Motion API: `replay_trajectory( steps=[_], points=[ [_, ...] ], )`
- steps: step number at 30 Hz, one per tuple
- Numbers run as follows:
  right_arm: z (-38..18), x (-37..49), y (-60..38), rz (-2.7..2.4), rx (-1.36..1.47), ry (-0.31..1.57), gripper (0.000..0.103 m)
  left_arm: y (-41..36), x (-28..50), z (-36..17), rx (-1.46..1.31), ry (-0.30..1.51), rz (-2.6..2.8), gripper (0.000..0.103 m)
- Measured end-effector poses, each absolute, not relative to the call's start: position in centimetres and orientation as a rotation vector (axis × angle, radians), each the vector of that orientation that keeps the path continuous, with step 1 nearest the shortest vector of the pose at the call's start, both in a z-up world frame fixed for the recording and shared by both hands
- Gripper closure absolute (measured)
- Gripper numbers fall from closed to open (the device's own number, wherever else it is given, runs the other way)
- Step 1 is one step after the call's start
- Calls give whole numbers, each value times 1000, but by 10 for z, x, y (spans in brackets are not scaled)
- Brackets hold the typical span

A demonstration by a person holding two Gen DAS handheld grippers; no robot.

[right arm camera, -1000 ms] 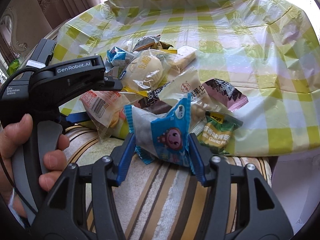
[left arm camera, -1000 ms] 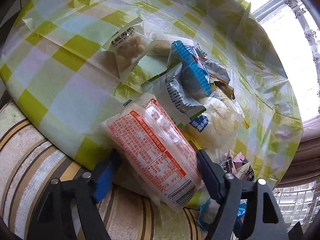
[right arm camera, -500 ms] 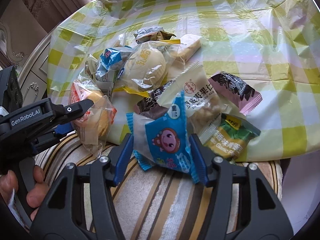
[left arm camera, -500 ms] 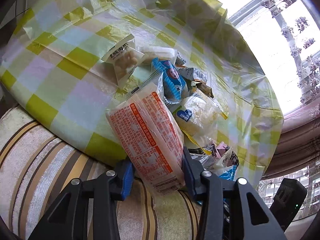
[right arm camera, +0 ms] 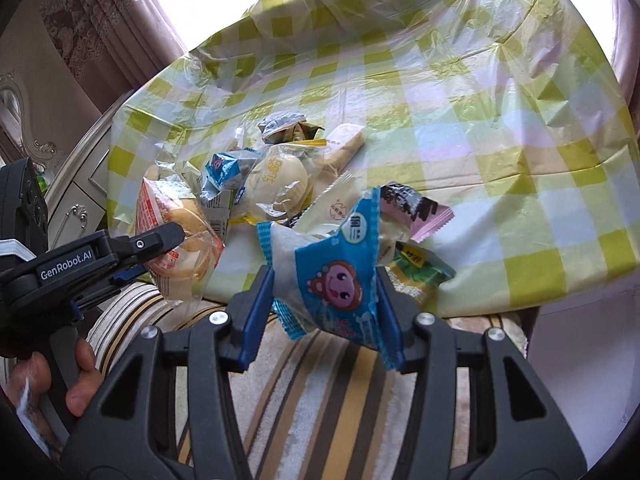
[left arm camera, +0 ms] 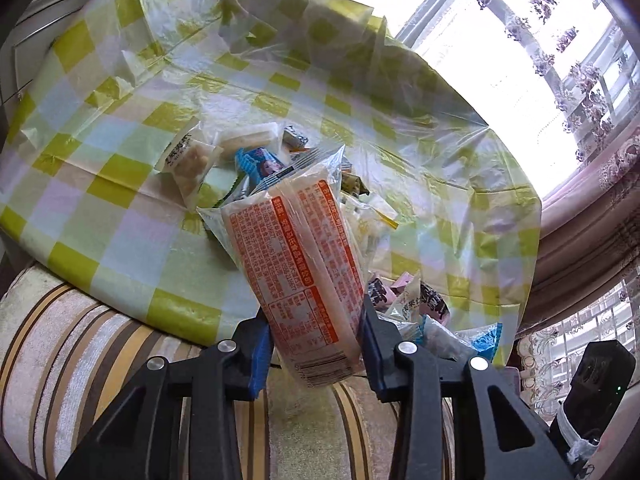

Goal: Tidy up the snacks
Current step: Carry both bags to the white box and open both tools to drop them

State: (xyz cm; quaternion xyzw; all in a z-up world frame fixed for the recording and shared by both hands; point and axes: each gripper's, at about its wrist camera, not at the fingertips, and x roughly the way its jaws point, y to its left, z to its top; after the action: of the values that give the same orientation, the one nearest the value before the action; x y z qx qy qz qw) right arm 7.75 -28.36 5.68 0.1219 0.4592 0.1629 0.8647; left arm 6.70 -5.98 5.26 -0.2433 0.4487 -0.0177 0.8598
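Observation:
My left gripper [left arm camera: 316,344] is shut on a long orange-printed clear packet of cakes [left arm camera: 300,264], held up off the near table edge; the packet also shows in the right wrist view [right arm camera: 176,236]. My right gripper [right arm camera: 324,312] is shut on a blue cartoon snack packet [right arm camera: 332,280], lifted in front of the table edge. A pile of snacks lies on the checked tablecloth [right arm camera: 460,128]: a round bun in clear wrap [right arm camera: 280,184], a white nut packet [left arm camera: 188,160], a pink packet [right arm camera: 416,208], a green packet [right arm camera: 420,276].
A striped cushioned seat [right arm camera: 328,392] is below both grippers. The left gripper's body and the hand holding it [right arm camera: 60,280] fill the left of the right wrist view. Curtains and bright windows [left arm camera: 560,60] stand behind the table. A white cabinet [right arm camera: 80,196] is at left.
My left gripper closed on the orange packet and raised it off the pile, tilting it upright. My right gripper kept hold of the blue packet and lifted it slightly.

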Motion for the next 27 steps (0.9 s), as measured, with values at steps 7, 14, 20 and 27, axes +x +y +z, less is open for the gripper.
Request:
replay_trajectory(
  steps=[7, 14, 20, 27],
  points=[
    [62, 61, -353, 179, 289, 948, 50, -139, 81, 63, -380, 971, -252, 64],
    [52, 30, -443, -54, 344, 954, 50, -243, 83, 58, -279, 1058, -508, 64],
    [30, 9, -498, -204, 408, 986, 50, -320, 81, 36, -198, 1164, -653, 64],
    [13, 8, -513, -224, 454, 1019, 49, -359, 75, 3, -127, 1278, -687, 62]
  ],
)
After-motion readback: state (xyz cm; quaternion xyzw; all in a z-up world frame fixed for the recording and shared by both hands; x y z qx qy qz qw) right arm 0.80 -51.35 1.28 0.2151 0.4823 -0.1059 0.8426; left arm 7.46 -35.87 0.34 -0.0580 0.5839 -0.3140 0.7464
